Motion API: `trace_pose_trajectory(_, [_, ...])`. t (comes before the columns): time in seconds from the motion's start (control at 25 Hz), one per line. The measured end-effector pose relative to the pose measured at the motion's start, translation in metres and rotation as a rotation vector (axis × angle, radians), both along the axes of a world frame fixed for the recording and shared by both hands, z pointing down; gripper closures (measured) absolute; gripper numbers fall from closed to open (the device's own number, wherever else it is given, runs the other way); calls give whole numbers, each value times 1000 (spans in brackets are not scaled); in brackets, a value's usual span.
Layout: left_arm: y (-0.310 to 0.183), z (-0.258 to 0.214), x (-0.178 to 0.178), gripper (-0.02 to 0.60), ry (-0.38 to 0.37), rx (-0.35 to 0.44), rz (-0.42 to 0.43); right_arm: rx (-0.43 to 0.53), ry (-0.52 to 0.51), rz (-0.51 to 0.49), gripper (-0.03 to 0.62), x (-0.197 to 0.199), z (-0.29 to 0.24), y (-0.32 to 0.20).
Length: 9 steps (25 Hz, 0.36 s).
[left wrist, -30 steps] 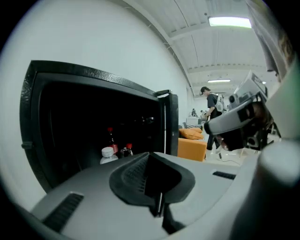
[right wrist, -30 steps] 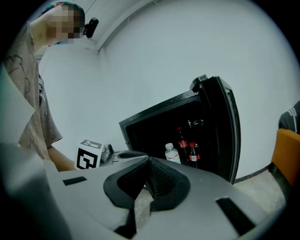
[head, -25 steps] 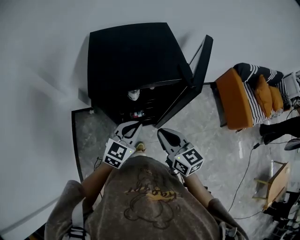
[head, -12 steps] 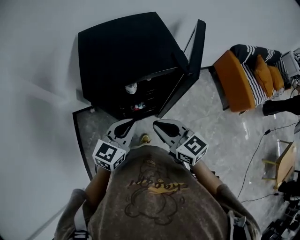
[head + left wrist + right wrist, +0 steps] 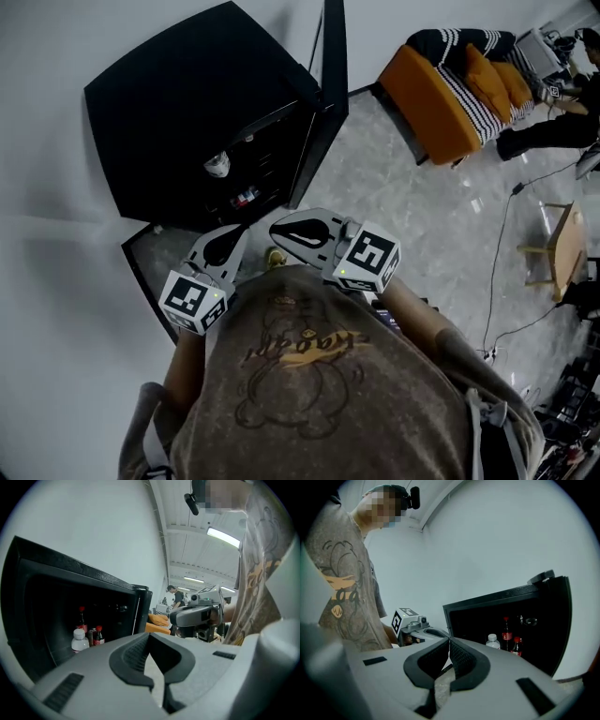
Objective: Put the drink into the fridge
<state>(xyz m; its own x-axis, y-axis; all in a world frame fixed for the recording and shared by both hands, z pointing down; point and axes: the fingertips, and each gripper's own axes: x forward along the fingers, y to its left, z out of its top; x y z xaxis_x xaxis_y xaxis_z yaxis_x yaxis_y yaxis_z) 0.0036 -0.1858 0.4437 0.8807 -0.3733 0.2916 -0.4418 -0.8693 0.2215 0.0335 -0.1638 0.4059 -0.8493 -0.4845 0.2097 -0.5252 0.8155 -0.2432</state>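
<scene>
Inside the small black fridge (image 5: 187, 103), the clear white-capped drink bottle (image 5: 217, 165) is seen standing on the shelf beside red-capped bottles (image 5: 97, 637). Compared with a second ago, both hands are drawn back towards the torso and the fridge is left further off. The left gripper (image 5: 225, 246) is clenched on nothing, and the right gripper (image 5: 302, 230) is likewise closed and empty. Placement is judged done. The black fridge door (image 5: 330, 84) is left swung wide, and bare grey marble floor (image 5: 403, 225) is available beside it for closing.
</scene>
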Motion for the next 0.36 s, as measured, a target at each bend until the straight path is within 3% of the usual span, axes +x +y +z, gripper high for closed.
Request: trace_pose_trajectory(0.36, [-9,14,9,575,-20,-22,69,-22,2,-6,574,5,4,-12])
